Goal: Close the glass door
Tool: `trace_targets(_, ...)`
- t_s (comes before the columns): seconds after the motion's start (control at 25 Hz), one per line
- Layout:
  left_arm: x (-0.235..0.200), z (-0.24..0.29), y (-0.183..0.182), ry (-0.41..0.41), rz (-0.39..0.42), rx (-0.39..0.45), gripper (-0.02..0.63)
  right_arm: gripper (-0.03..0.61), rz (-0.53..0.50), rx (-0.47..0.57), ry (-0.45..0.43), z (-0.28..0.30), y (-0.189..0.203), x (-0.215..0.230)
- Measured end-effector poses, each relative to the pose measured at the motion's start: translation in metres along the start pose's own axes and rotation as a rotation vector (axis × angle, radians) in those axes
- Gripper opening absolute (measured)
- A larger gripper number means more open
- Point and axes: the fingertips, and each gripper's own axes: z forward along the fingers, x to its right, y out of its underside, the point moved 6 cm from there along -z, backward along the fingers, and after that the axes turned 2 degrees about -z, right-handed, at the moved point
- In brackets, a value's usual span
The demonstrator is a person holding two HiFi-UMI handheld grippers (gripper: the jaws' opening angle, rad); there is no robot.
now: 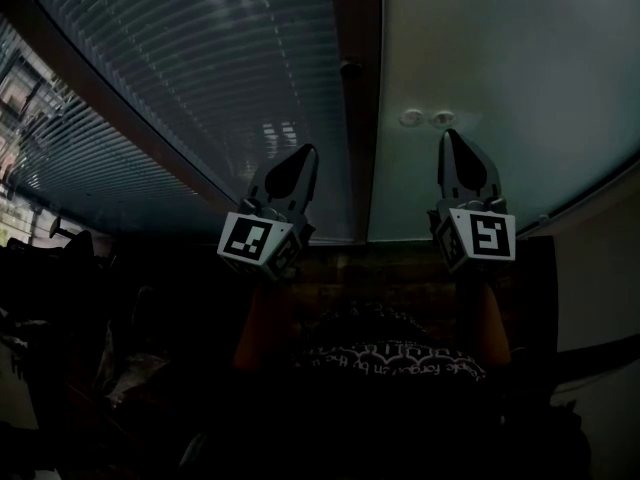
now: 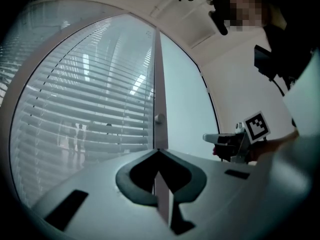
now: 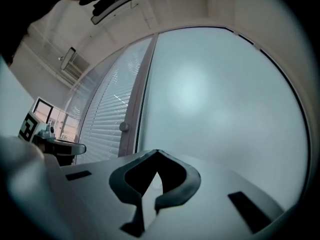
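Glass door (image 1: 500, 58): frosted pale pane, round knob (image 1: 412, 118) near frame edge.

The glass door (image 3: 225, 94) is frosted, smooth and matt. At its nine o'clock a clear pane (image 1: 150, 98) shines glossy over slatted blinds (image 2: 90, 99). The left gripper (image 1: 303, 154) and right gripper (image 1: 450, 136) look matt grey plastic.

The left gripper (image 1: 301, 156) and the right gripper (image 1: 450, 138) are held out forward, side by side and apart. Both have their jaws closed together with nothing between them.
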Motion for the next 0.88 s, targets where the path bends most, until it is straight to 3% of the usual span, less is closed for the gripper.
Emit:
trace_targets(0.48,0.0003,0.0017,-0.0036,0.011,-0.012,0.012,0.002,0.003,-0.044,0.018,-0.018,-0.0037,-0.0062,-0.0046)
trace_targets(0.88,-0.0012,0.0017,-0.0004,0.020,-0.007,0.009,0.002,0.003,-0.024,0.009,-0.012,-0.0049,-0.0006,-0.0040)
